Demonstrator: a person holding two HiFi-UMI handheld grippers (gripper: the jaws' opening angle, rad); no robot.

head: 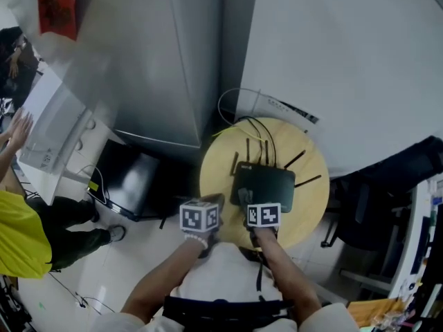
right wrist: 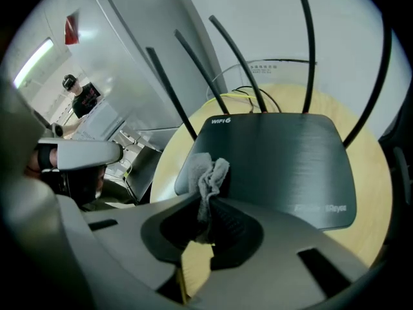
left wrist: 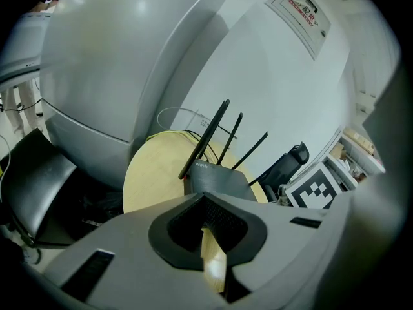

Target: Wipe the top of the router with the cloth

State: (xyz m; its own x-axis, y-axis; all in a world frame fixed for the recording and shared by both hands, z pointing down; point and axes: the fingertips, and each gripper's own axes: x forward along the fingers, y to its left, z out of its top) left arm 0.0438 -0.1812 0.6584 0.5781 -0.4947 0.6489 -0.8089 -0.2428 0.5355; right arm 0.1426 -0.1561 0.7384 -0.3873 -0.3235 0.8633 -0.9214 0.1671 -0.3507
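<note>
A black router (head: 265, 185) with several thin antennas lies on a small round wooden table (head: 311, 209). In the right gripper view its dark brushed top (right wrist: 284, 160) fills the middle. A crumpled grey cloth (right wrist: 210, 173) rests on the top's near left corner, and my right gripper (right wrist: 208, 202) is shut on it. In the head view the right gripper (head: 261, 216) sits at the router's near edge. My left gripper (head: 202, 216) hangs by the table's front left rim, left of the router (left wrist: 216, 179). Its jaws (left wrist: 205, 199) meet with nothing between them.
Yellow and black cables (head: 256, 126) run off the table behind the router. A tall grey cabinet (head: 159, 54) stands at the back left, with a black box (head: 131, 178) on the floor below it. A black chair (head: 387, 185) stands right of the table. A person in yellow (head: 21, 234) is at the far left.
</note>
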